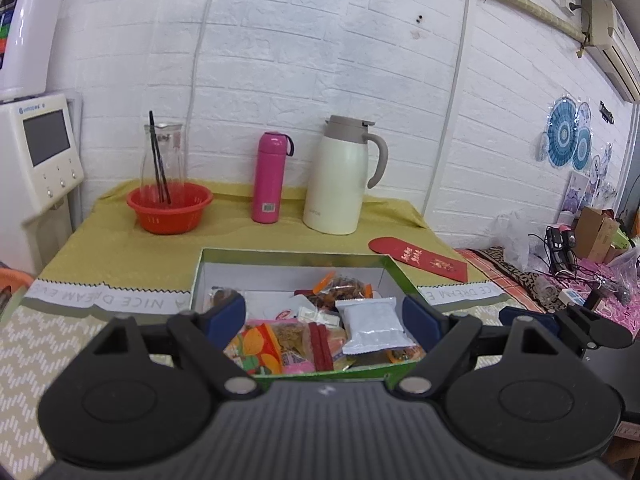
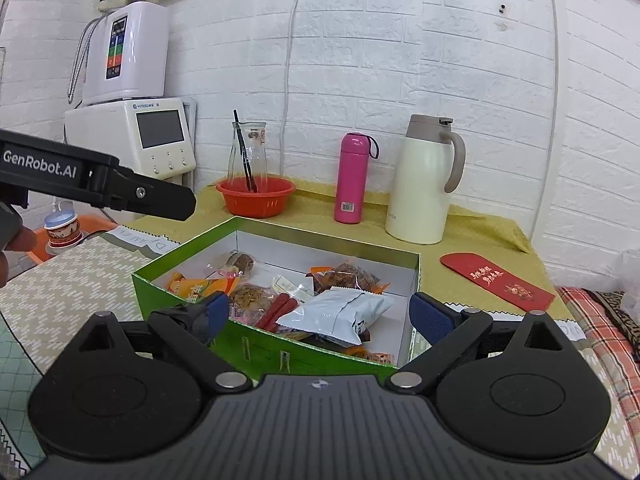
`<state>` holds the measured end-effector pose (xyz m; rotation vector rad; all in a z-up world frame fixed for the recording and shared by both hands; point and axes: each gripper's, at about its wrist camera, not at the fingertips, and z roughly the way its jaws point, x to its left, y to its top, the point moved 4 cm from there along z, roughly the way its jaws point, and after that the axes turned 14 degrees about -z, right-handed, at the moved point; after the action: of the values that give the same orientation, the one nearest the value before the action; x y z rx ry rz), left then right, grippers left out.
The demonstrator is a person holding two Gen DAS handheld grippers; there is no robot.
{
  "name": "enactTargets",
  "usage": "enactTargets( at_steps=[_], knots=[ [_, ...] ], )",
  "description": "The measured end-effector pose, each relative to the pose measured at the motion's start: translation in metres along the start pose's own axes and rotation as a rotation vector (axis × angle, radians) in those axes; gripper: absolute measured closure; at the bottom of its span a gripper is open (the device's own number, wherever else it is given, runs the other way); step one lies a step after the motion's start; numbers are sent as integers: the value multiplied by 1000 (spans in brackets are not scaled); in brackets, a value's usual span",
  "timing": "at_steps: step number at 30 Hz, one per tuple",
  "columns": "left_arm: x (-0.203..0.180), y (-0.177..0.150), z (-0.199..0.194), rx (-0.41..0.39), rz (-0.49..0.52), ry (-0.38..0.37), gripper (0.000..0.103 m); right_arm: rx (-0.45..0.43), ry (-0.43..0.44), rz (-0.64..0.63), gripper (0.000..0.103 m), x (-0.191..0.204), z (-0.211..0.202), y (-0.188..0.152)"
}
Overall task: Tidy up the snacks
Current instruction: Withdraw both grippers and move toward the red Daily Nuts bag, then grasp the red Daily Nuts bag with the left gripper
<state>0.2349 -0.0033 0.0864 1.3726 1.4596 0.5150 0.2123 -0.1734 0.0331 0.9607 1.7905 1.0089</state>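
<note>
A green box (image 1: pixel 288 255) (image 2: pixel 184 256) with a white inside stands open on the table and holds several snack packs. A white pouch (image 1: pixel 374 326) (image 2: pixel 336 312) lies on top, near the front right. An orange pack (image 1: pixel 256 344) (image 2: pixel 196 286), red sticks (image 1: pixel 320 344) (image 2: pixel 276 308) and a brown-filled clear pack (image 1: pixel 340 286) (image 2: pixel 344 276) lie around it. My left gripper (image 1: pixel 322 318) hangs open over the box's near side, nothing between its blue pads. My right gripper (image 2: pixel 320 314) is open too, above the box's near corner and empty. One of the left gripper's fingers (image 2: pixel 160 196) shows side-on at the left.
Behind the box stand an orange bowl (image 1: pixel 170 206) with a glass carafe, a pink bottle (image 1: pixel 268 178) and a cream jug (image 1: pixel 338 178). A red envelope (image 1: pixel 418 258) lies to the right. A white dispenser (image 2: pixel 156 136) stands at left, and clutter (image 1: pixel 580 264) at far right.
</note>
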Motion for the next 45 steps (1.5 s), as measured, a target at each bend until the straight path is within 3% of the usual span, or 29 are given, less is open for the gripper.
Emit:
enactTargets(
  at_steps=[10, 18, 22, 26, 32, 38, 42, 44, 45],
  knots=[
    [10, -45, -50, 18, -5, -1, 18, 50, 68, 28, 0, 37, -56, -40],
    [38, -109, -51, 133, -145, 2, 18, 112, 145, 134, 0, 70, -68, -79],
    [42, -131, -47, 184, -146, 4, 18, 158, 139, 166, 0, 78, -60, -89],
    [53, -136, -48, 180, -125, 41, 18, 161, 219, 180, 0, 97, -53, -91],
    [80, -133, -42, 202, -183, 79, 18, 154, 281, 215, 0, 114, -37, -80],
    [84, -126, -20, 249, -149, 28, 18, 170, 287, 220, 0, 116, -23, -77],
    [86, -126, -7, 278, -93, 14, 18, 170, 289, 224, 9, 113, -25, -79],
    [83, -128, -7, 293, -76, -27, 18, 168, 292, 235, 10, 112, -24, -80],
    [81, -130, -8, 298, -74, -44, 19, 168, 292, 234, 20, 112, -23, -79]
  ],
)
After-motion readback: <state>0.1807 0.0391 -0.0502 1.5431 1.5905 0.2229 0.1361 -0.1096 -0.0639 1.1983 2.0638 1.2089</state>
